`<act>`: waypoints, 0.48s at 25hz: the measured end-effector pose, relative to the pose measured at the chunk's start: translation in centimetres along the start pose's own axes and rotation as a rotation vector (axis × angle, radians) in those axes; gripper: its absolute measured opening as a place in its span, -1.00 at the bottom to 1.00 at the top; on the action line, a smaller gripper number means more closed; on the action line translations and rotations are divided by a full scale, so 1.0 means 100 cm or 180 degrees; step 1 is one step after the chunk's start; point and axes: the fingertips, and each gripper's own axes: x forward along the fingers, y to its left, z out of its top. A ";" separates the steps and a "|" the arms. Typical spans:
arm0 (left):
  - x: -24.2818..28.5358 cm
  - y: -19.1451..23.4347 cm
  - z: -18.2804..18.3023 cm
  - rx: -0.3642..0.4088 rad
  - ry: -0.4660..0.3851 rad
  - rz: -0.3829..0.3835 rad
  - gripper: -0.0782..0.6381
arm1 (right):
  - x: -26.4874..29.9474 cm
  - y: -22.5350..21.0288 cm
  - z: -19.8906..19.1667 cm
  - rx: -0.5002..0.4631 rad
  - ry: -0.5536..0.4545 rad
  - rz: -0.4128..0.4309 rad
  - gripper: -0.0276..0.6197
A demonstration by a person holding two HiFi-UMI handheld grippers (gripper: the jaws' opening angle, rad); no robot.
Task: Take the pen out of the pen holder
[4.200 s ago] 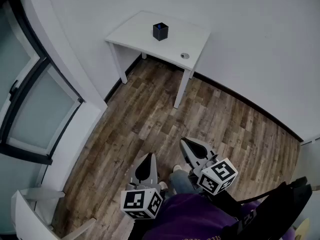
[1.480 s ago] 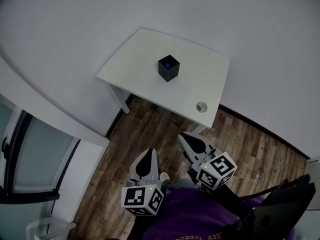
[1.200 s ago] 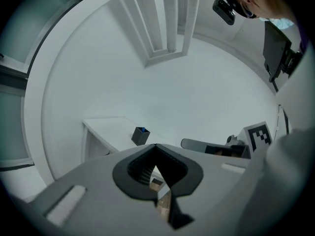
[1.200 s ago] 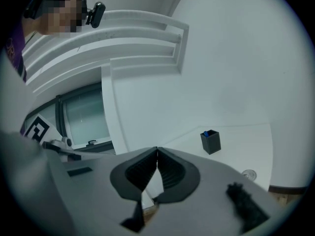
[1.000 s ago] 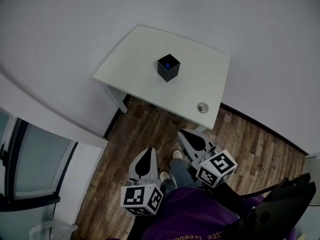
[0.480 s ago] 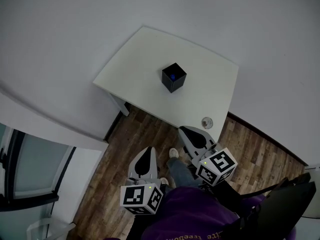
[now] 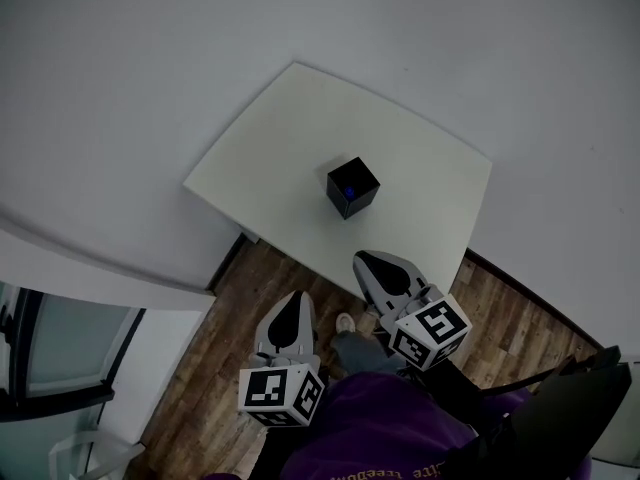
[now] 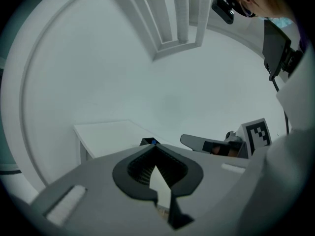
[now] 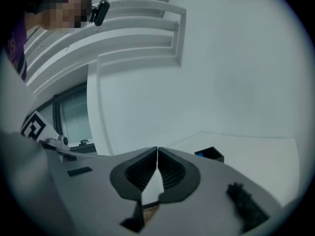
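Note:
A black square pen holder (image 7: 352, 187) stands near the middle of a white table (image 7: 290, 138); a blue pen cap (image 7: 347, 190) shows inside it. My right gripper (image 7: 375, 262) hangs over the table's near edge, short of the holder, jaws shut and empty. My left gripper (image 7: 297, 298) is lower left, over the wooden floor, also shut with nothing held. In the left gripper view the holder (image 8: 146, 142) peeks just above the left gripper (image 8: 155, 147), with the blue cap on top. In the right gripper view the holder (image 9: 210, 154) sits to the right of the right gripper (image 9: 157, 150).
White walls close in behind and to the right of the table. A window frame (image 7: 40, 348) runs along the lower left. Brown wood floor (image 7: 230, 318) lies under the grippers. A black chair back (image 7: 565, 408) stands at the lower right, beside my purple sleeve (image 7: 380, 433).
The table and pen holder have drawn steadily closer and lower in the head view as I walked up. Both grippers kept their pose, shut; the right one now overlaps the table's edge.

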 end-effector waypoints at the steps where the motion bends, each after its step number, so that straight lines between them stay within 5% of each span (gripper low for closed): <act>1: 0.007 -0.001 0.002 0.0000 -0.0005 0.0009 -0.77 | 0.003 -0.006 0.002 -0.0009 0.0004 0.0010 -0.88; 12: 0.065 0.001 0.013 -0.0040 -0.0007 0.0110 -0.77 | 0.032 -0.061 0.002 -0.0182 0.0211 0.0054 -0.88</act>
